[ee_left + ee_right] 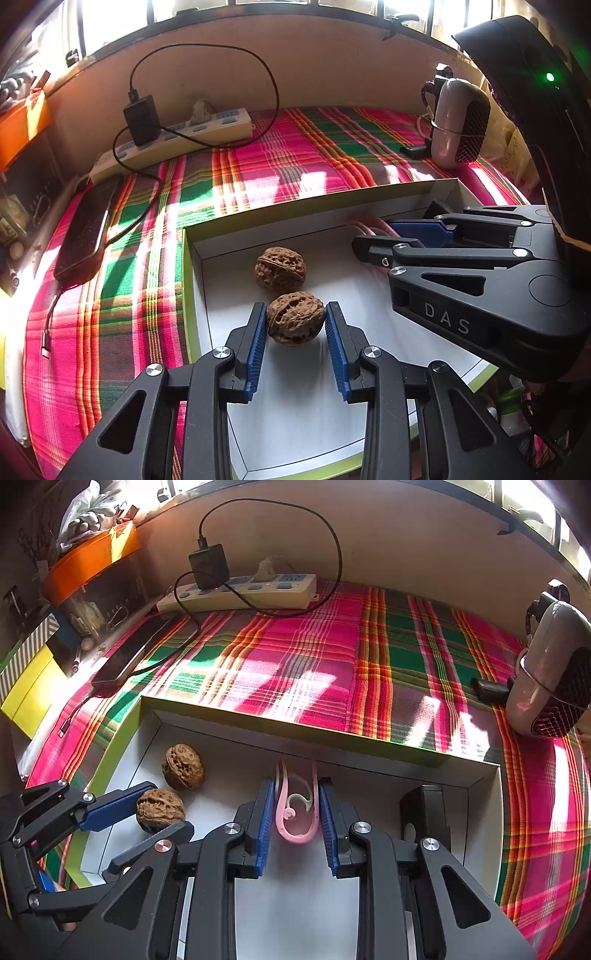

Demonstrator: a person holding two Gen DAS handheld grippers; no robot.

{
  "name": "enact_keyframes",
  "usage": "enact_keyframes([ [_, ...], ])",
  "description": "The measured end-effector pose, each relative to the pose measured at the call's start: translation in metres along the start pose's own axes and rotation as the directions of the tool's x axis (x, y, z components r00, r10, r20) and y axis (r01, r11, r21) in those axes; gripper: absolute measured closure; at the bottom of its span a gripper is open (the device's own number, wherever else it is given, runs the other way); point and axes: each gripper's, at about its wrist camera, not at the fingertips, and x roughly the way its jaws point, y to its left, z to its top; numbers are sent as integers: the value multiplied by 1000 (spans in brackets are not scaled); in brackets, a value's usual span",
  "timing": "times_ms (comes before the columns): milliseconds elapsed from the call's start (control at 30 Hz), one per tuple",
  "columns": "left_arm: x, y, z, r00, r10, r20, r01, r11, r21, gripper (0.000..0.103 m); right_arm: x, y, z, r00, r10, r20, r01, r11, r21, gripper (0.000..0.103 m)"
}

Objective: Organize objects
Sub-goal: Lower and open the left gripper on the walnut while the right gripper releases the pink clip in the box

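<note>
A shallow white box with a green rim (192, 295) (122, 746) lies on the plaid cloth. Two walnuts are inside. My left gripper (295, 325) has its blue pads on both sides of the near walnut (294, 318) (159, 809), which rests on the box floor. The far walnut (280, 268) (183, 766) lies loose just beyond it. My right gripper (296, 810) (373, 243) has its pads against a pink and white clip (295, 812) (373, 225) near the box's back wall. A black block (424, 812) stands in the box to the right.
A power strip (177, 138) (240, 592) with a black charger and cable lies at the back. A phone (86, 232) (136, 653) lies on the left. A grey mesh-faced device (460, 123) (554, 672) stands at the right. Orange and yellow boxes sit far left.
</note>
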Motion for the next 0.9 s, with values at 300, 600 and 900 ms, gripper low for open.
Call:
enact_keyframes([
  [300,-3,2,-1,1000,-4,5,4,1000,-15,73,-4,-5,-3,1000,-3,9,2,1000,29,61],
  [600,-16,5,-4,1000,-19,23,20,999,-27,71,-17,-8,-7,999,-6,33,4,998,57,60],
  [900,-36,8,-11,998,-29,51,31,999,-35,71,-42,-9,-18,998,-24,63,19,997,79,60],
])
